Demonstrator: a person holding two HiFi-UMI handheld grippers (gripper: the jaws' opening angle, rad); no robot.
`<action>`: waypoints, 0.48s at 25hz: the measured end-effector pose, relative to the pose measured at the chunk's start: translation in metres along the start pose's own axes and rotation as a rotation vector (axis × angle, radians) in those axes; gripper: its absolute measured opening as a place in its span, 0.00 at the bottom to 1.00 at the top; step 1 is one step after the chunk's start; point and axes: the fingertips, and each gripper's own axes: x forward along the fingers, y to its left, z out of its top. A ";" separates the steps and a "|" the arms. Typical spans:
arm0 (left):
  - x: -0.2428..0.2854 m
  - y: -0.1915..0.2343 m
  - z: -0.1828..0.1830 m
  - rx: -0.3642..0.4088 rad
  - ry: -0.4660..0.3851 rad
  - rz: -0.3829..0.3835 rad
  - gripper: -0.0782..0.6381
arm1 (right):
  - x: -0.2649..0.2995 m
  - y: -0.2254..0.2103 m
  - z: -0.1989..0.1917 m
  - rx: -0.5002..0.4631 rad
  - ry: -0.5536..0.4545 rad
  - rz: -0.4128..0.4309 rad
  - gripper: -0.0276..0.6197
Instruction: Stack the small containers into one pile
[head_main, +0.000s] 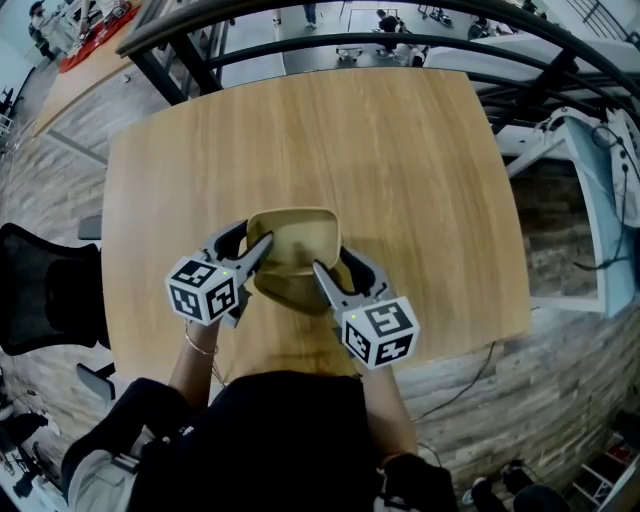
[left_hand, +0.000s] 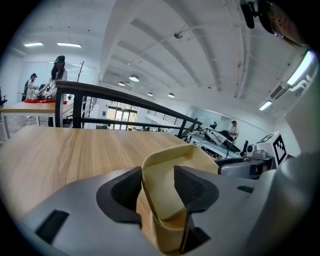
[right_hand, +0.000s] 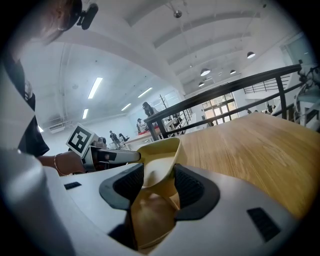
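Could wedge the nested containers (head_main: 294, 262) crooked, or drop them onto the table (head_main: 400, 180), if pulled unevenly with left gripper (left_hand: 157, 184) and right gripper (right_hand: 159, 181) each pinching a thin wall.

The tabletop (head_main: 300, 140) is bare from its far edge to the middle and out to both side edges, so it can be reached freely there. The only obstacle is at the near edge: the nested containers (head_main: 293, 240), with the left gripper (head_main: 266, 243) and right gripper (head_main: 320, 270) clamped on their rims. A black railing (head_main: 330, 42) runs beyond the far edge, and a chair (head_main: 40, 290) stands off the left edge.
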 end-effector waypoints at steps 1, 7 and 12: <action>-0.002 -0.001 -0.002 0.001 0.002 -0.002 0.38 | -0.002 0.001 -0.001 0.000 0.002 -0.001 0.34; -0.009 -0.005 -0.010 0.014 0.020 -0.006 0.38 | -0.008 0.010 -0.007 -0.015 0.011 0.004 0.34; -0.015 -0.004 -0.021 0.026 0.049 -0.008 0.38 | -0.010 0.019 -0.015 -0.009 0.018 0.005 0.34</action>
